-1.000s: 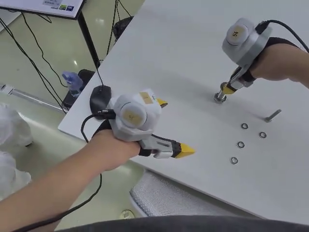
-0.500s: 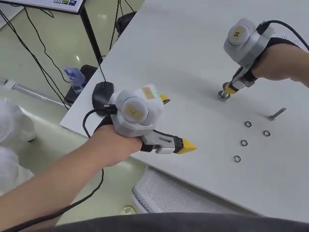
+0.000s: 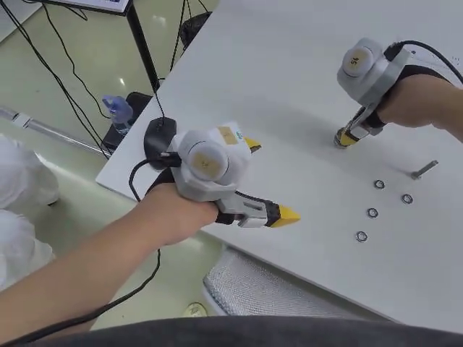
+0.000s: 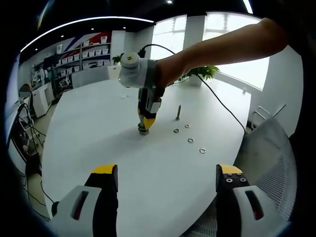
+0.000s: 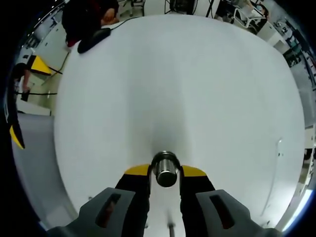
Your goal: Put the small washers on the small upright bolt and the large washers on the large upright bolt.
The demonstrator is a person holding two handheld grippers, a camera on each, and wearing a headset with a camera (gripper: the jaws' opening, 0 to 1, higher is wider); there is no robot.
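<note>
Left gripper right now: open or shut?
Open. The left gripper has its two jaws wide apart over the table, nothing between them.

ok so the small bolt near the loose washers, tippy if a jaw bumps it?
Probably tippy: the small bolt stands slim and upright on the bare table, nothing visibly bracing it. Likely light, so a misplaced washer could wobble it. If toppled, its round shank would probably roll.
</note>
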